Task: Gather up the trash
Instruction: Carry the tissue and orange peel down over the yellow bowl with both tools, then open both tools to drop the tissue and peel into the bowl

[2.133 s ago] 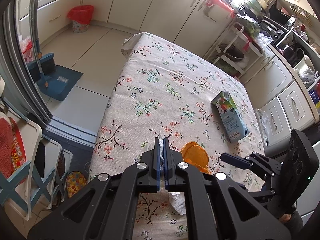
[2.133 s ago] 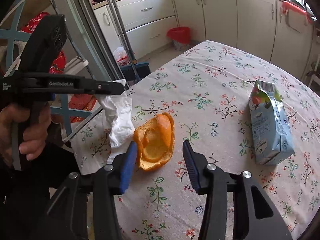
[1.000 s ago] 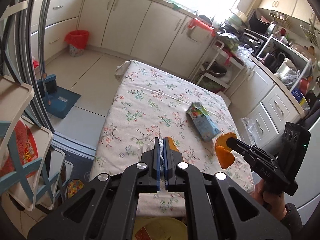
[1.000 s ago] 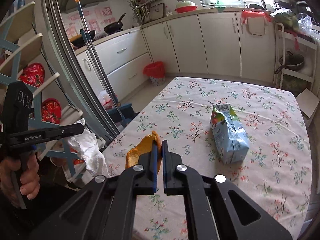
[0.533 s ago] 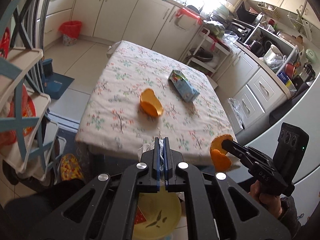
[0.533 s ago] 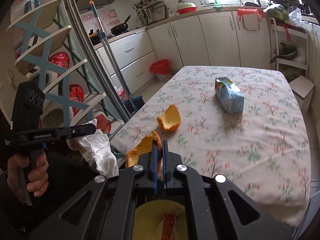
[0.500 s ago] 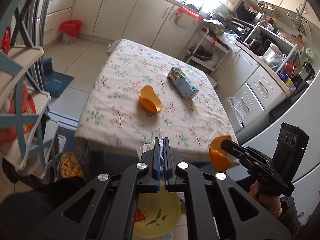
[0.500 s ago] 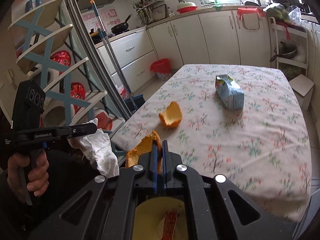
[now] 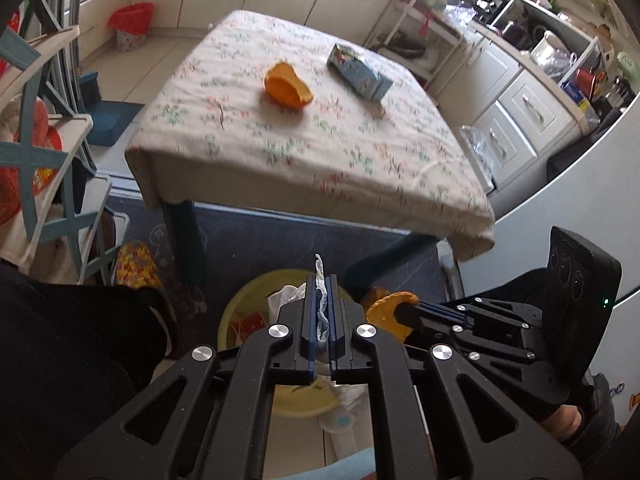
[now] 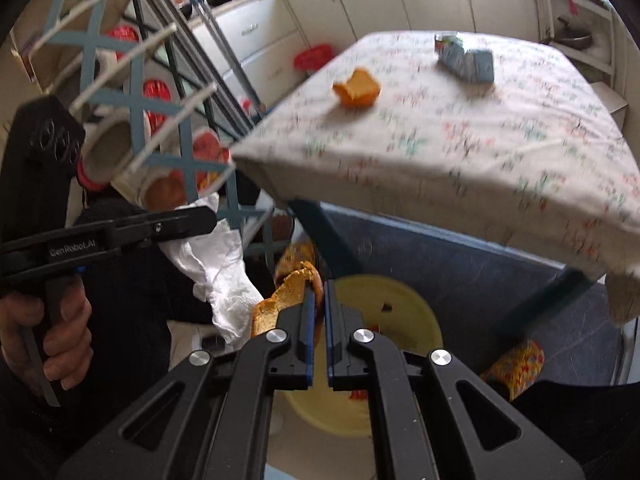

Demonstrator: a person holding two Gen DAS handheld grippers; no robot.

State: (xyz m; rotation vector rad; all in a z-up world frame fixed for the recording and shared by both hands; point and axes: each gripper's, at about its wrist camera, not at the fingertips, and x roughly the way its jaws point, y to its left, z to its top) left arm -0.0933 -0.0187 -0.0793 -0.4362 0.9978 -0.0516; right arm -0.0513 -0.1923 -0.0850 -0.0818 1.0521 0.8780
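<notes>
You are holding left gripper (image 9: 320, 312) pinching tissue (image 10: 216, 268), right gripper (image 10: 316, 316) pinching orange peel (image 10: 288, 296), both over yellow bin (image 10: 404, 312) for dropping; second peel (image 9: 286, 88), carton (image 9: 358, 72) waiting on table (image 9: 304, 152).

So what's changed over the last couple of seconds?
The right hand-held gripper closed on an orange peel. Both then swung off the table down over the yellow bin, the left hand-held gripper holding its tissue. Carton and second peel stayed.
</notes>
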